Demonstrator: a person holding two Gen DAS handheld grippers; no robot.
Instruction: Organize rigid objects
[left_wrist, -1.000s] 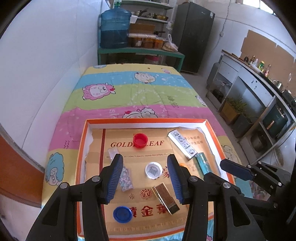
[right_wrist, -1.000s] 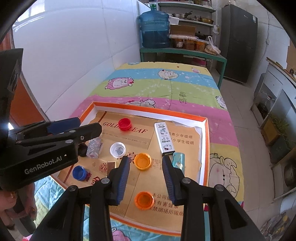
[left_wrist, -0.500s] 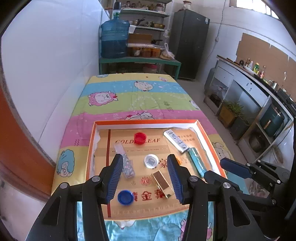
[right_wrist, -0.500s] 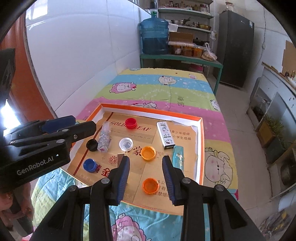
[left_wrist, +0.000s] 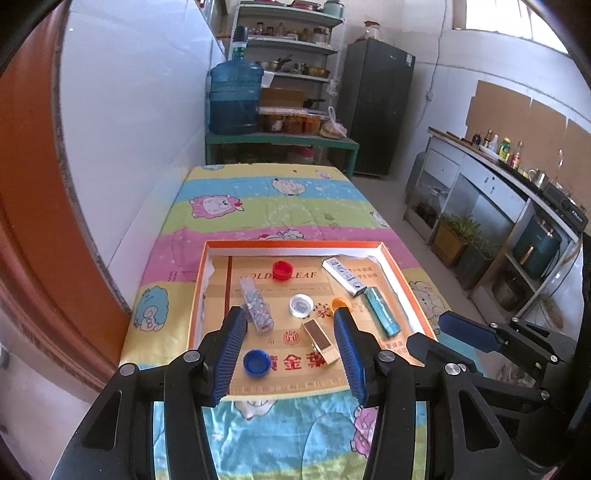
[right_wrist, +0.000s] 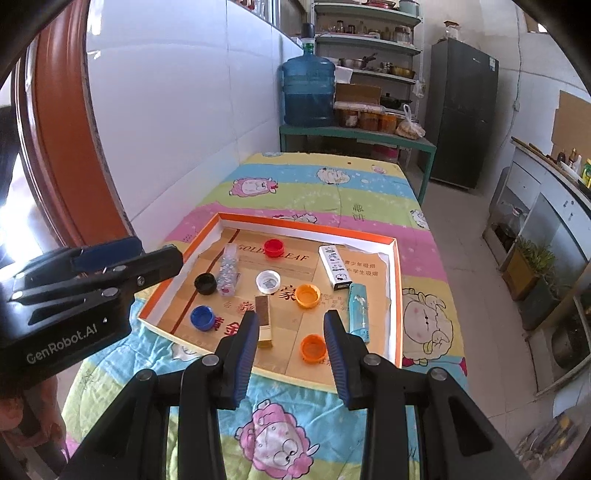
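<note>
Left gripper held above the near edge of the orange-rimmed tray, jaws moderately apart and empty; blue cap seen between the fingers toward 7 o'clock, gold box toward 5 o'clock, white cap at 12 o'clock just beyond the tips, clear bead tube at 10 o'clock. Right gripper likewise clear of the tray, jaws narrower and holding nothing; near orange cap low between the fingers toward 4 o'clock, gold box toward 8 o'clock, second orange cap at 12 o'clock. Red cap, white carton and teal lighter lying farther up and right in the tray, black cap at its left, all on a striped cartoon quilt.
</note>
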